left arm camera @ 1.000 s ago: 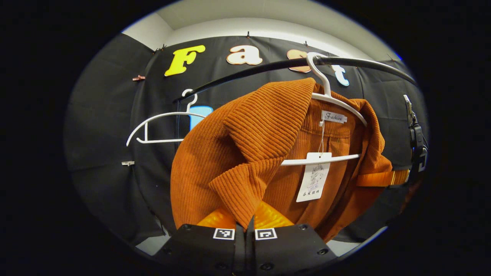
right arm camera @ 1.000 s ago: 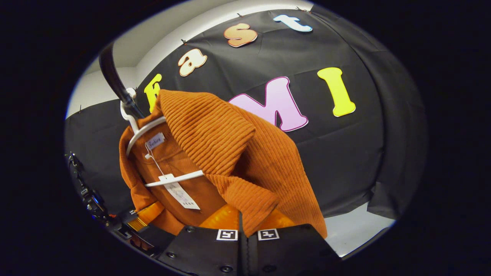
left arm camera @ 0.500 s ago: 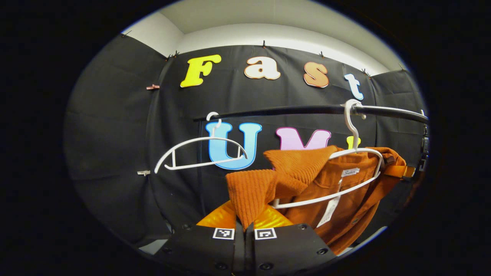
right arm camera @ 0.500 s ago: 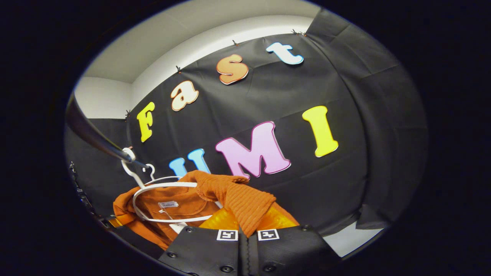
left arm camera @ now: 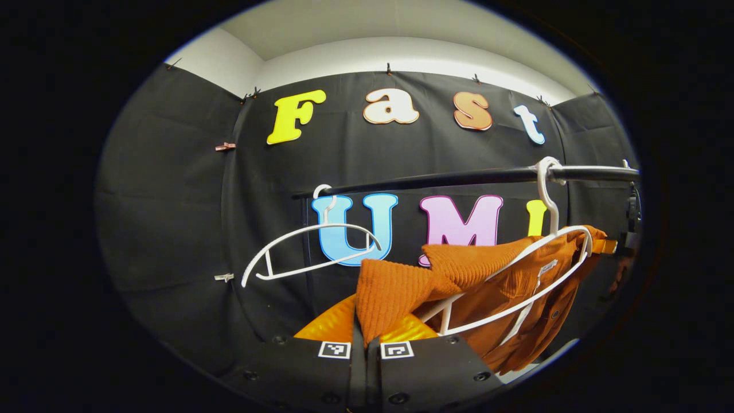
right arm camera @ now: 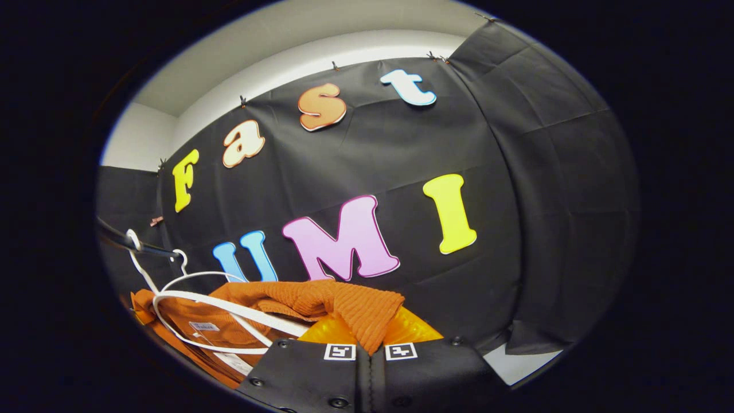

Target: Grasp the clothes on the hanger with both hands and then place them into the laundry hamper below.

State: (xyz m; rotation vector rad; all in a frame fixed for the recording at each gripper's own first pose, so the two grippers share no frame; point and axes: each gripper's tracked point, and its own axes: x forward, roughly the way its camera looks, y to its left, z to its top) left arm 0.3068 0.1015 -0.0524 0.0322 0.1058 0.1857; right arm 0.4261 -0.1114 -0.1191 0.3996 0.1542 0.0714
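Left gripper (left arm camera: 366, 338): fingers are pressing together on a fold of the orange corduroy shirt (left arm camera: 395, 289), cloth is pinched right at the tips. Right gripper (right arm camera: 370, 339): same story, fingers are clamping a ribbed fold of the shirt (right arm camera: 361, 307) at the near edge of its view.

Just beyond the left gripper, the shirt is stretching from the pinch up and to the right, and is draping over the white hanger (left arm camera: 516, 281), which is tilting. A paper tag is dangling inside the shirt body near the hanger's lower bar. In the right gripper view the shirt is running left from the pinch and is lying across the hanger (right arm camera: 229, 312), which is sitting nearly flat.

Farther out, the hanger's hook is looping over the black rail (left arm camera: 459, 176). A second white hanger (left arm camera: 312, 249), bare, is hanging from the rail farther left, well apart from the shirt. The black cloth wall (right arm camera: 545, 172) is standing behind everything.
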